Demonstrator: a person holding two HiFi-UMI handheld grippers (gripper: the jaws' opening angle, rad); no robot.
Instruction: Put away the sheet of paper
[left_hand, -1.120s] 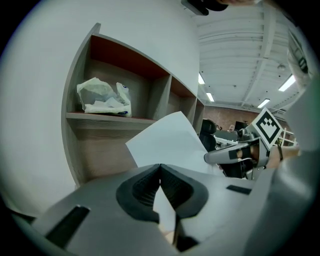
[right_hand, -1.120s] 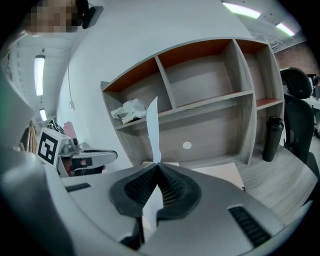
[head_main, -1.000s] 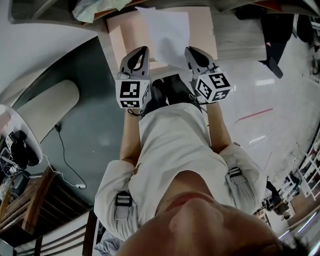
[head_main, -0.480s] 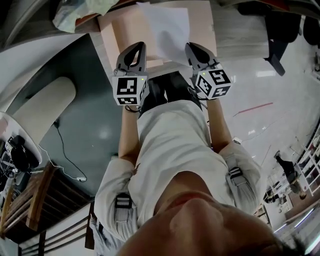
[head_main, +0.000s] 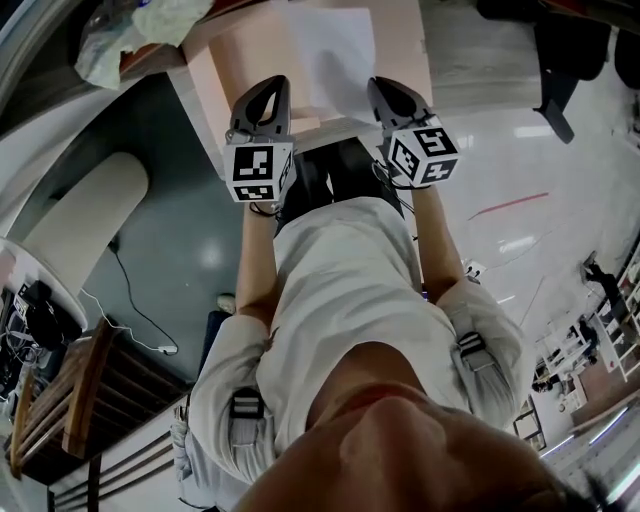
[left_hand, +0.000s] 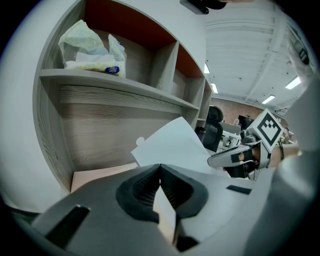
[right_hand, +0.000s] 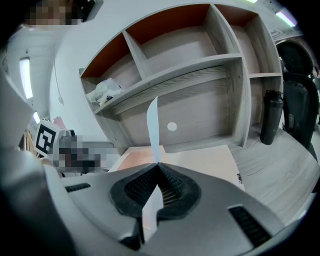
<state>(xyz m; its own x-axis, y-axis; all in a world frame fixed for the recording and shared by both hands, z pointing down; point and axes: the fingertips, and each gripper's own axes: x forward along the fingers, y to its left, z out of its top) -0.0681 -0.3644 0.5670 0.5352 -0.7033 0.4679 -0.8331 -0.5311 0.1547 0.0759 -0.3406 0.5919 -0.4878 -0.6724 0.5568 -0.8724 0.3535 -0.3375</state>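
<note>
Wooden shelf unit (right_hand: 200, 65) with open cubbies, rising behind a pink desk mat (head_main: 250, 60). The sheet of paper (head_main: 335, 55) is held up over the mat, in front of the shelves and between your two grippers. Judge it light, limp and easily creased. Take it by an edge near a corner, and expect the free end to flop. Your right gripper (right_hand: 157, 167) has its jaws pressed together on the sheet's lower edge, which rises edge-on from the tips. Your left gripper (left_hand: 160, 167) sits just beside the sheet, jaws closed tip to tip, with no paper visibly caught.
</note>
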